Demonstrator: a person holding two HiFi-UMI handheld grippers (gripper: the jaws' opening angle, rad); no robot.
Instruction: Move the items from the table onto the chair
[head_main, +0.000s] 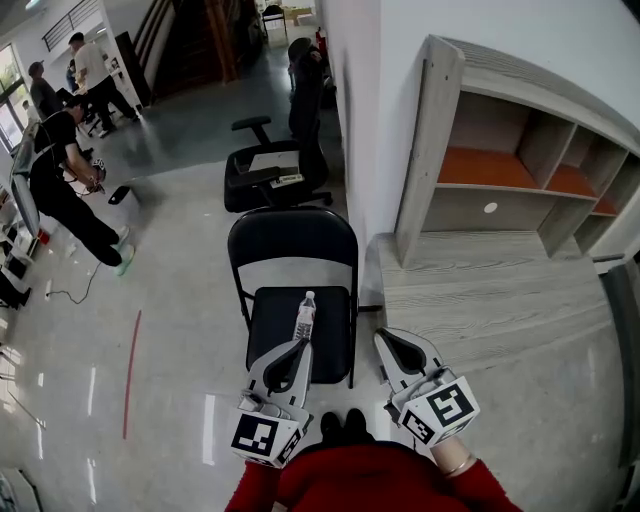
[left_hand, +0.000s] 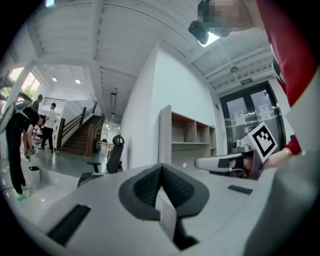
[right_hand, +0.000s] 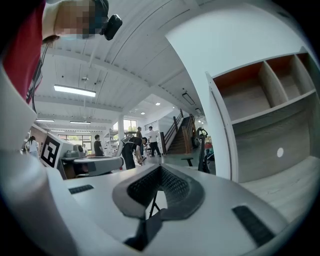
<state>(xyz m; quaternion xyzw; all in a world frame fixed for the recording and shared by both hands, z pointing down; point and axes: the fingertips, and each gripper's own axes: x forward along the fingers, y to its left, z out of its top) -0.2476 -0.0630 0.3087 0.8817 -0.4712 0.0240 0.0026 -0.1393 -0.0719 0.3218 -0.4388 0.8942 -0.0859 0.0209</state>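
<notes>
A clear plastic bottle (head_main: 304, 315) with a white cap lies on its side on the black seat of the folding chair (head_main: 290, 240), so that item has been moved. The grey wood surface (head_main: 500, 300) to the right of the chair carries only an open shelf unit (head_main: 520, 170). No loose item shows on the bare part of the surface or in the compartments, though its far right edge runs out of the head view. Judged from that, the task looks finished or close to it — nothing left to carry is in sight.

The left hand-held gripper (head_main: 301, 345) hangs over the front of the seat, just short of the bottle, with its jaws pressed together on nothing. The right hand-held gripper (head_main: 383, 335) sits beside it near the surface's front corner, jaws likewise pressed together and empty.

As for writing, the bottle has a label around its middle, but the print is too small to read. The cubes on both grippers bear black-and-white square patterns and no letters. A green sign above the glass doors in the left gripper view is illegible too.
</notes>
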